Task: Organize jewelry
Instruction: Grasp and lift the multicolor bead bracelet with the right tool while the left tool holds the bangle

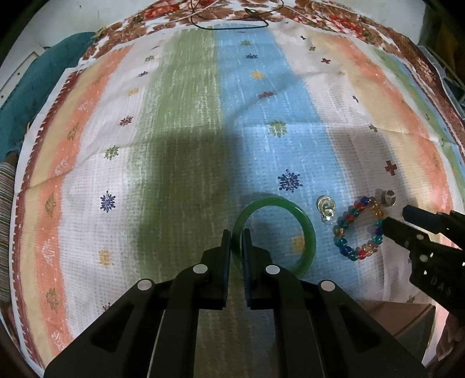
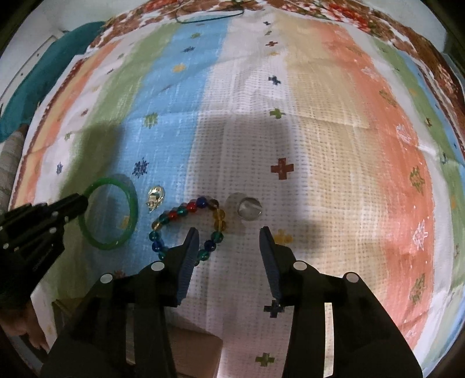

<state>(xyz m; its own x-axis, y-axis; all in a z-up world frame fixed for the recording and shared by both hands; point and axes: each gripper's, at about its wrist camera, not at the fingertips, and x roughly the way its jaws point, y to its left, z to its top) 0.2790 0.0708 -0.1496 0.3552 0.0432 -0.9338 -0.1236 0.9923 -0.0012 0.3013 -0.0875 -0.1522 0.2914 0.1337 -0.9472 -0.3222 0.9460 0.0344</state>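
- Your left claw [image 1: 237, 232] is closed on the near-left rim of the green bangle [image 1: 305, 224], which lies on the blue stripe of the striped cloth [image 1: 180, 122]; I take this bangle as the landmark.
- Your right claw [image 2: 229, 232] stands partly open with nothing pressed between its pads. Its left finger [image 2: 189, 256] is over the near part of the beaded bracelet [image 2: 186, 210], and its right finger is over bare white cloth.
- The beaded bracelet, with blue, red, teal and amber beads, lies to the right of the bangle, near but apart from it.
- Between the bangle and the bracelet lies a small shiny silver piece [image 1: 327, 209], close to the far-left beads; I cannot tell what kind of jewelry it is.
- Beyond the bracelet, farther right from the bangle, a clear ring-like piece [image 2: 248, 208] sits just beside the amber beads.
- Far beyond the bangle, at the flowered border of the cloth, a thin dark cord [image 1: 232, 21] lies in a loop.
- Far left of the bangle, a teal fabric [image 1: 49, 69] lies past the edge of the cloth.
- Near you, right of the bangle, a brown box corner [image 1: 412, 319] shows below the cloth's edge.
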